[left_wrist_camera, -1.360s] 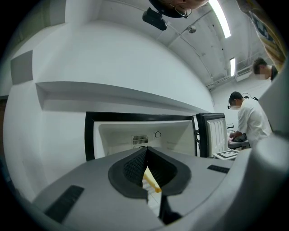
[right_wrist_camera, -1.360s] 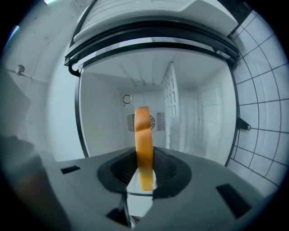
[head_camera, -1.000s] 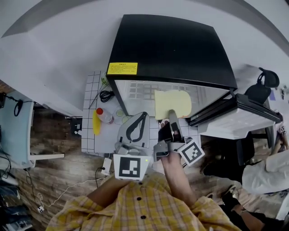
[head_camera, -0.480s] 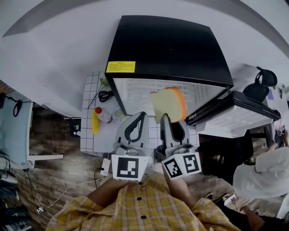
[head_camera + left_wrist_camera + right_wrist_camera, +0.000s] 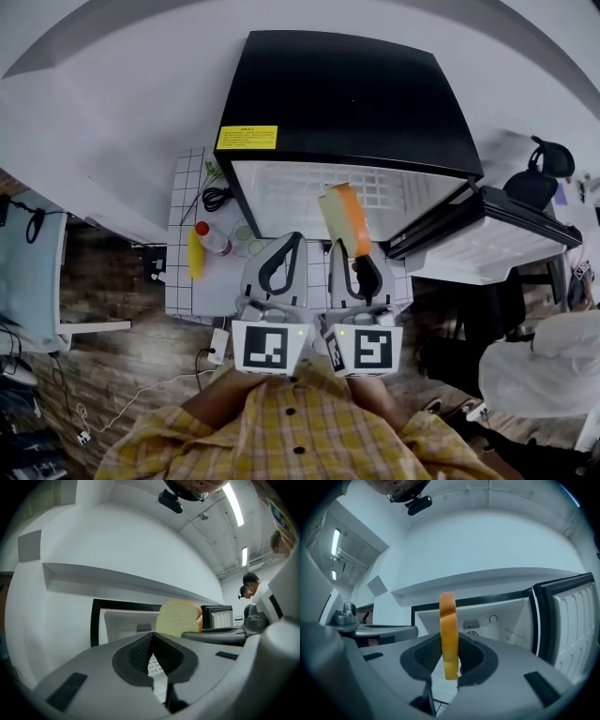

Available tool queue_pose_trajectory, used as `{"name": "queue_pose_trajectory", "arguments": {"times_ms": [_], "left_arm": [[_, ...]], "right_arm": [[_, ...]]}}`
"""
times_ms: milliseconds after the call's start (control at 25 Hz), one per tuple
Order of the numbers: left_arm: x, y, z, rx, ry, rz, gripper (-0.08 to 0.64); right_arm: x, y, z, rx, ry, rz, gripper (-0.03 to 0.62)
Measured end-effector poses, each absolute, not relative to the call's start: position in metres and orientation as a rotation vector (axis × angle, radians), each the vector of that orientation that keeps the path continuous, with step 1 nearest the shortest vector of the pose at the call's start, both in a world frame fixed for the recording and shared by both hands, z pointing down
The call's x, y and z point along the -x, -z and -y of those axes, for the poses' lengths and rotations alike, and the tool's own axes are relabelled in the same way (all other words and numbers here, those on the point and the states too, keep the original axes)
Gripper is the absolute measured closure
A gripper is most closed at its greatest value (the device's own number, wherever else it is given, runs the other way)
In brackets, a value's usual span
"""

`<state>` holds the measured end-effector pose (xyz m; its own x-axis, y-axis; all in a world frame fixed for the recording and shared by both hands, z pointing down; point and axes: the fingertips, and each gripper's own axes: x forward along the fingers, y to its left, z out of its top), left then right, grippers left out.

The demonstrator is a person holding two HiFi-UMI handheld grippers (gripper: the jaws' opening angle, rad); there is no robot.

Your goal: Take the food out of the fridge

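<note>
Now the bread slice (image 5: pixel 343 217), rolled from flat to edge-up, stands clamped in the right gripper (image 5: pixel 353 258), with the open fridge (image 5: pixel 347 94) just ahead, so extraction appears nearly complete; the left gripper (image 5: pixel 287 246) alongside is closed, empty.

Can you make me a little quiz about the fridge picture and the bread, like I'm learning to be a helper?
1. True or false: the right gripper is clamped on the bread slice.
2. The fridge door is: A shut, B open, C taken off.
3. What colour is the cap of the bottle on the tiled table?

Key: 1 true; 2 B; 3 red.
</note>
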<state>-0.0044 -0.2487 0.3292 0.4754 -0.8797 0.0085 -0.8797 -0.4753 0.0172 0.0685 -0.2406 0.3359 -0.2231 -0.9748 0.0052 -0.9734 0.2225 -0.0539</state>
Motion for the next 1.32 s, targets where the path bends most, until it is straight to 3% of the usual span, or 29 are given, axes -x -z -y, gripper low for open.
{"name": "queue_pose_trajectory", "arguments": {"times_ms": [1320], "left_arm": [[0.0058, -0.3339, 0.2516, -2.692, -0.020, 1.607, 0.552]], "right_arm": [[-0.0681, -0.3423, 0.2459, 1.991, 0.038, -2.449, 0.500]]}}
